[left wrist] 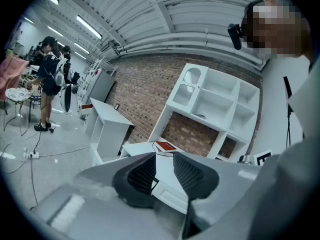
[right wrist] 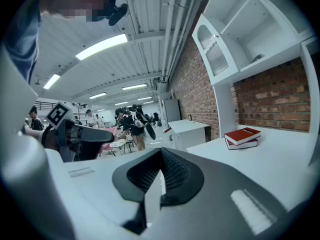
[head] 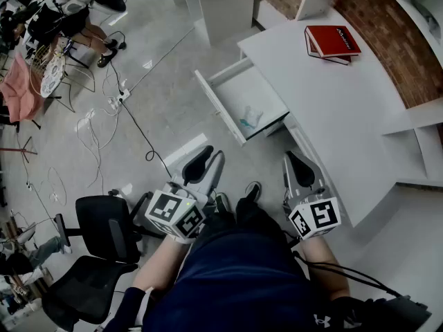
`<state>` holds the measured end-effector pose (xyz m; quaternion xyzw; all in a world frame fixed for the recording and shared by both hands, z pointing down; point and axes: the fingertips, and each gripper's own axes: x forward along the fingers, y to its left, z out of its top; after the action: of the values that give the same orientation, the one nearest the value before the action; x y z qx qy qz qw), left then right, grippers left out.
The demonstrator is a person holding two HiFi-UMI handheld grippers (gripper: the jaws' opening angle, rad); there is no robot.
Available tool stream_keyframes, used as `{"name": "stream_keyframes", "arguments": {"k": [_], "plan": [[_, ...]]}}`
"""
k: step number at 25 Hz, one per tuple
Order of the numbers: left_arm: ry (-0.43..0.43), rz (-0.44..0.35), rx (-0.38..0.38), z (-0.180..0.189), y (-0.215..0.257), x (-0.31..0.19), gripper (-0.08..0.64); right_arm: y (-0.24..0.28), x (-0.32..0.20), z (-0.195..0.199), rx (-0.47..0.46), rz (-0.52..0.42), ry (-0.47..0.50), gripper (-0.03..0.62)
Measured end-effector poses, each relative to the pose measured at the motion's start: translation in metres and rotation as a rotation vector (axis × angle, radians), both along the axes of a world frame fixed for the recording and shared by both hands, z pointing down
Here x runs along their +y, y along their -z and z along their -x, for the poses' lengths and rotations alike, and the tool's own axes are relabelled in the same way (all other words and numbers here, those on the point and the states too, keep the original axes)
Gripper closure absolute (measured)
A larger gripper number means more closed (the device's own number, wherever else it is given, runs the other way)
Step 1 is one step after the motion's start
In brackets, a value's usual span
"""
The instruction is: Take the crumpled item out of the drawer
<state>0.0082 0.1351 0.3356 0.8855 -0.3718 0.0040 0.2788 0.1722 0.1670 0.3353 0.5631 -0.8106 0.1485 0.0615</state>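
The white drawer (head: 223, 83) stands pulled out from the white desk (head: 346, 116). A small pale crumpled item (head: 250, 118) lies inside it near the desk-side end. Both grippers hang low in front of me, short of the drawer. My left gripper (head: 213, 156) has its jaws a little apart with nothing between them; in the left gripper view (left wrist: 165, 171) the desk shows through the gap. My right gripper (head: 292, 158) is shut and empty, its pads meeting in the right gripper view (right wrist: 161, 179). The drawer's inside is hidden from both gripper views.
A red book (head: 332, 41) lies on the desk's far end. A black office chair (head: 97, 254) stands at my left. Cables and a power strip (head: 114, 102) trail over the grey floor. White shelving (left wrist: 215, 101) backs onto a brick wall; people stand far off.
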Motion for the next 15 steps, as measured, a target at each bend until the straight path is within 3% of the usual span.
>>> {"name": "stream_keyframes", "arguments": {"k": [7, 15], "plan": [[0.023, 0.019, -0.027, 0.068, -0.027, 0.016, 0.442, -0.012, 0.027, 0.039, 0.015, 0.021, -0.044, 0.591], [0.037, -0.023, -0.058, 0.068, -0.016, 0.032, 0.442, -0.004, 0.028, 0.047, 0.004, -0.013, -0.005, 0.591]]}}
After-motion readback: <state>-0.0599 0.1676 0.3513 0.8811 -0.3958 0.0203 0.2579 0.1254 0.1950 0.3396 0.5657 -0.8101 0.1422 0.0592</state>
